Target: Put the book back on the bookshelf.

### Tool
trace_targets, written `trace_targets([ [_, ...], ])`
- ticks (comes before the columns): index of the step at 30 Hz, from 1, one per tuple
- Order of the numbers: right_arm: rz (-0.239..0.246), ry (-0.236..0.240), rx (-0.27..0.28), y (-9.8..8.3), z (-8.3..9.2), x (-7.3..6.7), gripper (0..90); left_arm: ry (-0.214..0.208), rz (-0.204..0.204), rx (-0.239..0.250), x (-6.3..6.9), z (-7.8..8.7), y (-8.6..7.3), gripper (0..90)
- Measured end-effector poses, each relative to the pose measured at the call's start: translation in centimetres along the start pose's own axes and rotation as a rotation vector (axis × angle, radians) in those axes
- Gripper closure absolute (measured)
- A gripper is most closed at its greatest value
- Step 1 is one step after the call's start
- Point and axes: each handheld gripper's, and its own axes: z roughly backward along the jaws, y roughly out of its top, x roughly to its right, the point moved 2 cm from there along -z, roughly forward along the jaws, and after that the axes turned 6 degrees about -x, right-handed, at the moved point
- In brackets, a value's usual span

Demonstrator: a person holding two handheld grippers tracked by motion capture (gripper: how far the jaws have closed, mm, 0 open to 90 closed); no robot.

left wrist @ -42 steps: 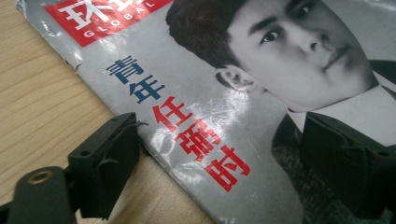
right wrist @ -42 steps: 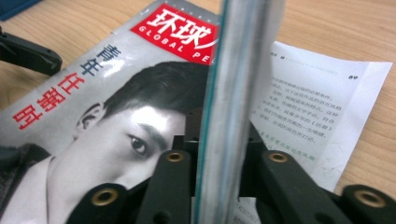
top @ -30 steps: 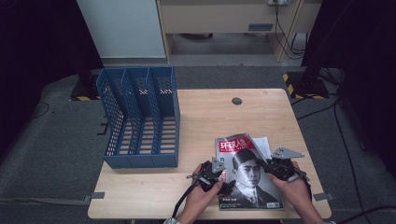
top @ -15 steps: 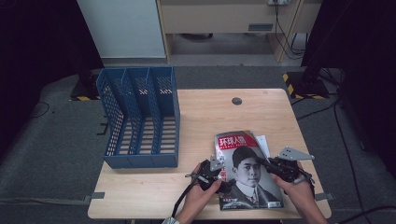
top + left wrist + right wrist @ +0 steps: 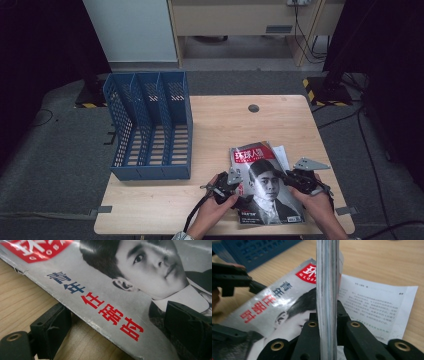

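A magazine [image 5: 265, 185] with a portrait cover and a red title box lies at the front right of the wooden table [image 5: 225, 120]. My left gripper [image 5: 239, 191] is open at its left edge. In the left gripper view one jaw rests on the wood beside and partly under the magazine [image 5: 112, 290], and the other lies on the cover. My right gripper [image 5: 283, 176] is shut on the magazine's right edge. The pinched page stack [image 5: 327, 290] stands edge-on between its jaws. My left gripper [image 5: 244, 310] also shows in the right gripper view, at the far side of the cover.
A blue three-slot file rack [image 5: 150, 130] stands on the table's left half, its open side up. A loose printed white page [image 5: 374, 307] lies under the magazine's right side. A round cable hole [image 5: 253, 108] sits near the table's back edge.
Both hands have shifted only slightly at the magazine's two sides. The magazine stays in nearly the same spot.
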Motion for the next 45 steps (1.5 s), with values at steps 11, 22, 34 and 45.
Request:
trace_targets([
  [11,-0.017,-0.139,-0.131,-1.0,-1.1,1.3,50.0,0.029,-0.024,-0.015,0.3,-0.2,0.0,6.8],
  [22,-0.059,-0.224,-0.200,-1.5,-0.3,2.4,18.8,0.035,-0.035,-0.022,0.4,-0.2,0.1,6.5],
  [34,-0.049,-0.167,-0.254,-1.9,-0.4,2.0,22.6,0.038,-0.035,-0.023,0.4,-0.2,0.1,6.3],
  [45,-0.016,-0.201,-0.234,-1.9,0.5,2.1,53.2,0.032,-0.018,-0.010,0.1,-0.2,0.1,8.4],
])
